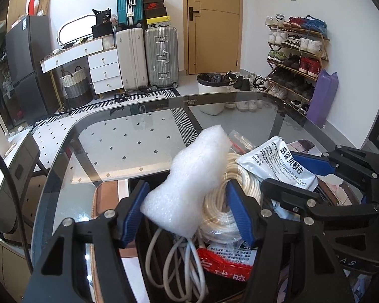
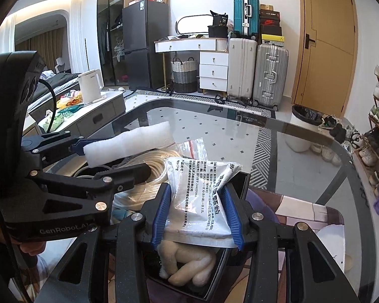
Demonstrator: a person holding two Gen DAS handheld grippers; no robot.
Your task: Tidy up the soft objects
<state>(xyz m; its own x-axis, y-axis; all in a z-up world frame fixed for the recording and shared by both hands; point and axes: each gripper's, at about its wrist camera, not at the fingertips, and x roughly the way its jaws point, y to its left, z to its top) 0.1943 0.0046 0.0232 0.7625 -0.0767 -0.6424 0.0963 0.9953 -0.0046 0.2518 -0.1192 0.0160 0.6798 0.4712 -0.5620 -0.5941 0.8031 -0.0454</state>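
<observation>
My left gripper holds a white foam sheet between its blue pads, above a black bin of soft things. The foam touches the left pad; a gap shows by the right pad. The foam also shows in the right wrist view. My right gripper is shut on a white medicine pouch with printed text, over the same bin. The pouch shows in the left wrist view. Below lie a coiled cream cable, white cords, a red packet and a twisted foam roll.
The bin sits on a glass table with a rounded edge. A brown leather pad lies under the bin. A white trash can, suitcases, a shoe rack and a side counter with a kettle stand around.
</observation>
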